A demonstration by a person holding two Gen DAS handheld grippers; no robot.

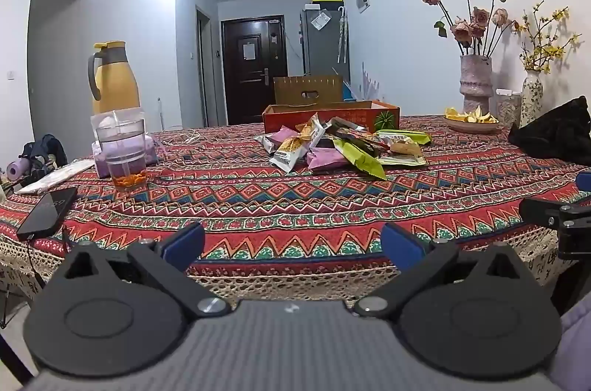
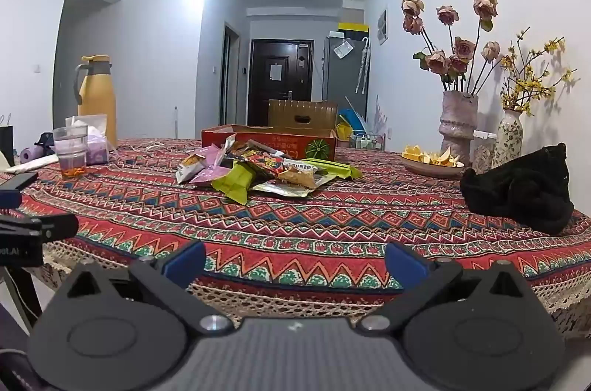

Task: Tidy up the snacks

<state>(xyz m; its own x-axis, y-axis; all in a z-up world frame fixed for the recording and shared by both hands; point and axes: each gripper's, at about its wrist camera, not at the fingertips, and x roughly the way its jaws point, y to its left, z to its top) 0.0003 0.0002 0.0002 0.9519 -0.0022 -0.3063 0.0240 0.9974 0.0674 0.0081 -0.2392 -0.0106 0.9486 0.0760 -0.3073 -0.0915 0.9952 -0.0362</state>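
A pile of snack packets (image 1: pixel 340 147) in purple, green, yellow and red wrappers lies mid-table, also in the right wrist view (image 2: pixel 258 173). Behind it stands an open red cardboard box (image 1: pixel 332 117) with a watermelon print, also seen from the right (image 2: pixel 269 141). My left gripper (image 1: pixel 293 245) is open and empty at the table's near edge, well short of the pile. My right gripper (image 2: pixel 295 260) is open and empty, likewise at the near edge. The right gripper shows at the left view's right edge (image 1: pixel 554 217); the left one at the right view's left edge (image 2: pixel 29 228).
The table has a patterned red cloth (image 1: pixel 295 206). On the left are a glass (image 1: pixel 123 154), a tissue pack, a yellow jug (image 1: pixel 114 77) and a phone (image 1: pixel 48 212). On the right are a black bag (image 2: pixel 524 188), a fruit plate (image 2: pixel 432 160) and flower vases (image 2: pixel 458 121).
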